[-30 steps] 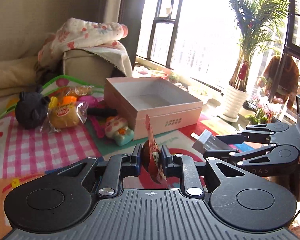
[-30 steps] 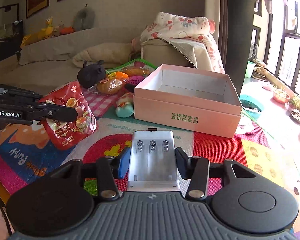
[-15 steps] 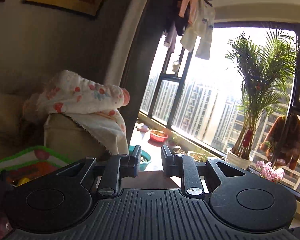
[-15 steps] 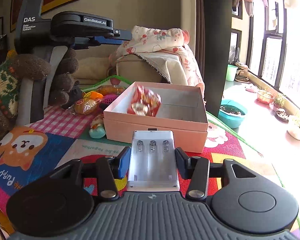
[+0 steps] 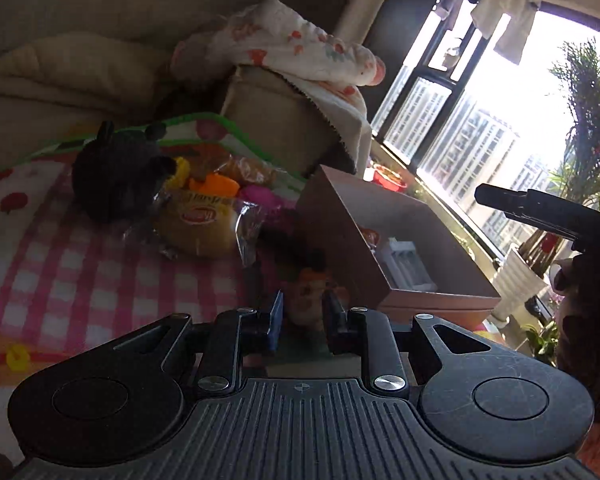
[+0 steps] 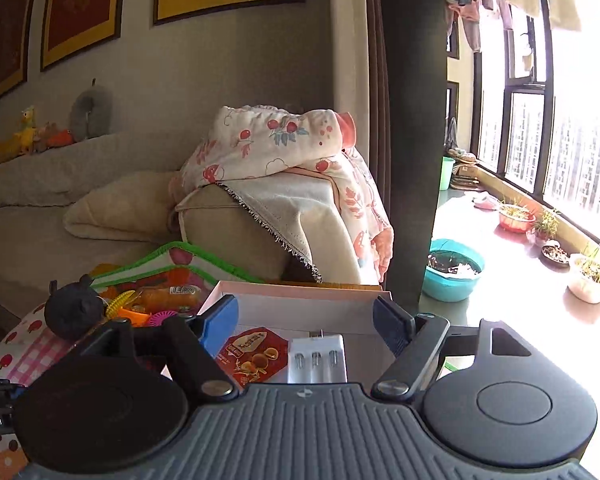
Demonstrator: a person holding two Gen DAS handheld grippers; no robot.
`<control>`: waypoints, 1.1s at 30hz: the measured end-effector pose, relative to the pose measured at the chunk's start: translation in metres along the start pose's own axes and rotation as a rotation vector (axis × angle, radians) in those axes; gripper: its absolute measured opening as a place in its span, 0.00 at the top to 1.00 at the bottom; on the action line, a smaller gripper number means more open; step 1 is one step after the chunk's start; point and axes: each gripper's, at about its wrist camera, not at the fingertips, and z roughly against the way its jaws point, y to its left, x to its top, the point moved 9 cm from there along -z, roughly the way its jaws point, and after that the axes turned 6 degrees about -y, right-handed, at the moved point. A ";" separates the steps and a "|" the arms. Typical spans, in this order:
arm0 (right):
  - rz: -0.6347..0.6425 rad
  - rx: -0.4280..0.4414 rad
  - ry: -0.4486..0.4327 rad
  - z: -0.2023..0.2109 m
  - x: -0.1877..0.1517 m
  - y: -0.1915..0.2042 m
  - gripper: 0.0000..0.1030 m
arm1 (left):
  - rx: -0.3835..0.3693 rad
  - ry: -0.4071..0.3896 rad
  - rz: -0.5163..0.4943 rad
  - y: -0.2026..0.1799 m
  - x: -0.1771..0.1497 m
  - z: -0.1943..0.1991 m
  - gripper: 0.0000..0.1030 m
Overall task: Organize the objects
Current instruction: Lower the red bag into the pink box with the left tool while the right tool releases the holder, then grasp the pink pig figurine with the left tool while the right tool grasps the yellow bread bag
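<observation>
Your left wrist cam sits low over the mat, tilted, just short of the pink box (image 5: 396,240), facing its near-left corner with the window behind. Your right wrist cam hangs right above that box (image 6: 300,300), close, looking across it to the sofa arm (image 6: 236,232). Both views share the box interior, battery holder (image 5: 406,264) (image 6: 317,358) and sofa arm

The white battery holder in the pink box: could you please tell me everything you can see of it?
The battery holder is a white, plastic-looking rectangular tray with three parallel slots, each with a metal spring; no batteries are visible. It lies flat, open side up, on the floor of the pink box, beside the red snack packet. The open right gripper hangs above without touching it.
</observation>
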 end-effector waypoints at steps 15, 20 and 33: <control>-0.069 -0.040 0.113 0.050 -0.115 -0.011 0.14 | -0.002 0.000 0.118 -0.006 -0.009 -0.045 0.76; -0.122 -0.033 0.119 0.046 -0.128 -0.012 0.08 | 0.053 0.056 -0.001 -0.010 -0.017 -0.042 0.70; -0.106 -0.029 0.084 0.052 -0.125 -0.008 0.00 | 0.031 0.056 0.058 -0.015 -0.022 -0.068 0.51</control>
